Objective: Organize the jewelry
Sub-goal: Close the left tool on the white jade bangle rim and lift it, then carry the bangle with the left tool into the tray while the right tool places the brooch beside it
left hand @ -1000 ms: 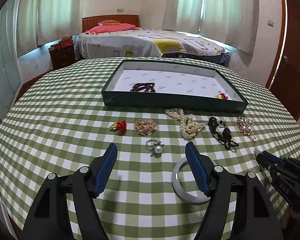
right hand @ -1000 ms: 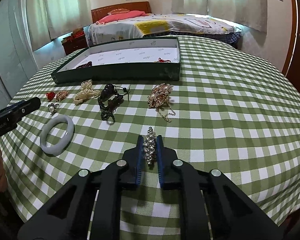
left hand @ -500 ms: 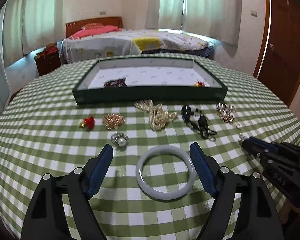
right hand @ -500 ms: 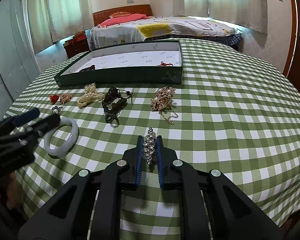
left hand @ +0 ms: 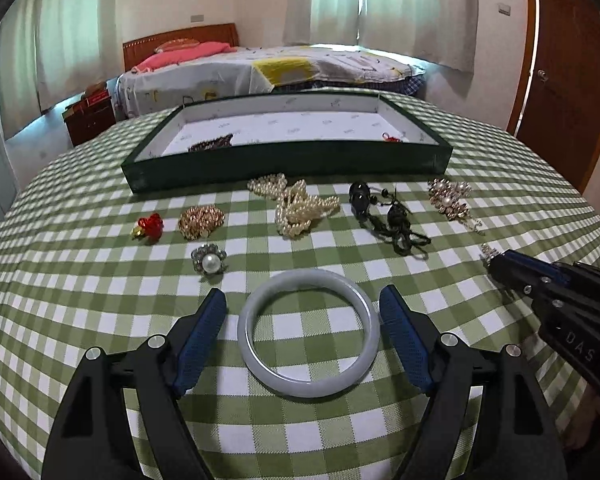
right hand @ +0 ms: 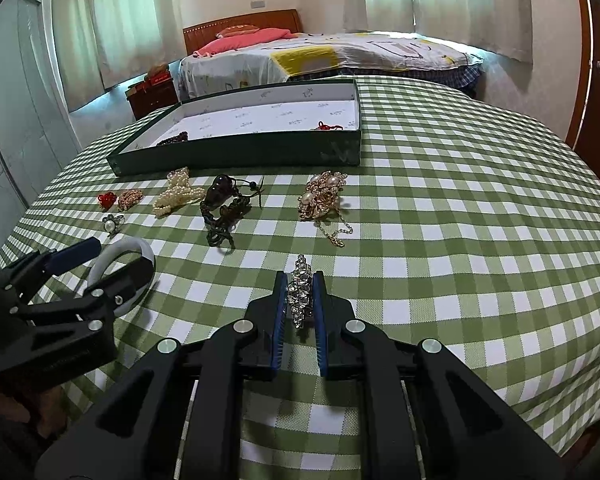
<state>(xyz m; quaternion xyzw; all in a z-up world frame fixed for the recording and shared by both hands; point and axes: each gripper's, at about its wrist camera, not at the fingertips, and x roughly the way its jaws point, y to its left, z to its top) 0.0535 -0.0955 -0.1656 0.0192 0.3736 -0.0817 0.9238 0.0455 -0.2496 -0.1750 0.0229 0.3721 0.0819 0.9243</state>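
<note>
The left tool (left hand: 302, 312) stands wide, its jaws having just been opening, straddling the pale grey-white stone bangle (left hand: 308, 332) lying flat on the checked tabletop (left hand: 100, 280). The right tool (right hand: 300, 300) pinches a rhinestone brooch (right hand: 300, 292). Beyond lies the dark green tray (left hand: 284, 160).

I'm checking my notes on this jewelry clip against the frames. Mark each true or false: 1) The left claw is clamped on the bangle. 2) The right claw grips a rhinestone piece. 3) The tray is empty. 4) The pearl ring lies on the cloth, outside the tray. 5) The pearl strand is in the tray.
1) False. The left claw is open, its pads either side of the bangle, not pressing it.
2) True. The right claw is shut on the rhinestone piece.
3) False. The tray holds a dark bracelet and a red piece.
4) True. The pearl ring is on the cloth.
5) False. The pearl strand lies before the tray.
</note>
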